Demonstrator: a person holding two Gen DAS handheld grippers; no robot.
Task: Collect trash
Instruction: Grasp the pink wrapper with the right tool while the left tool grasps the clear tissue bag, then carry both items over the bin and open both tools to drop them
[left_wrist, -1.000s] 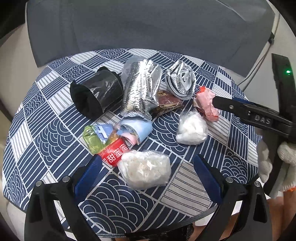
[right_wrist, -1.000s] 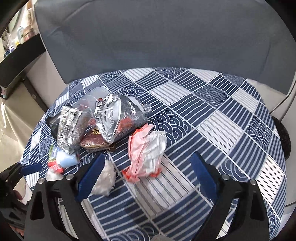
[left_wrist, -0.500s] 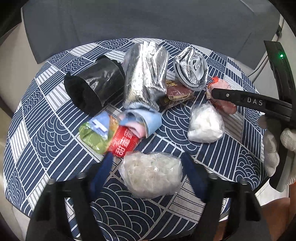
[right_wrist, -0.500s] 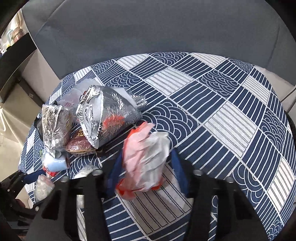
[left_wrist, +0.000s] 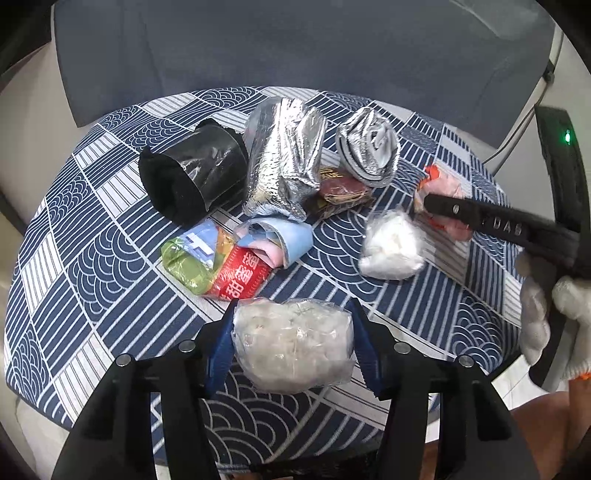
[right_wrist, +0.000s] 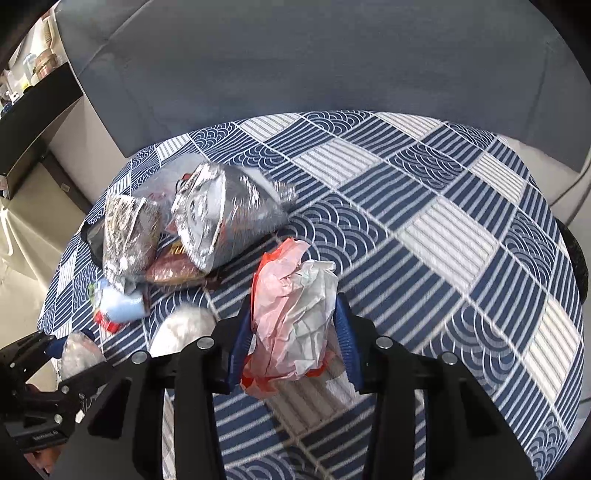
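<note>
Two grips are set at the near edge of the round table in its blue wave-patterned cloth (left_wrist: 110, 288). The left gripper (left_wrist: 293, 345), jaws just closed, pinches a clear plastic bag of white scraps (left_wrist: 293, 347); the right gripper (right_wrist: 293, 336) clamps a crumpled pink-and-white paper wrapper (right_wrist: 295, 314). Farther back lie silver foil bags (left_wrist: 284, 166) and a black roll (left_wrist: 192, 173). Slick, soft bundles may slip on lifting, and the wrapper could tear.

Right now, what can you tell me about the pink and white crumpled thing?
The wrapper is crumpled thin paper or plastic, pale pink on one side and white on the other, with orange-red bits at its edges. It lies on the blue patterned tablecloth, apart from the foil bags. The right gripper has just closed its blue jaws on it, one at each side.
</note>
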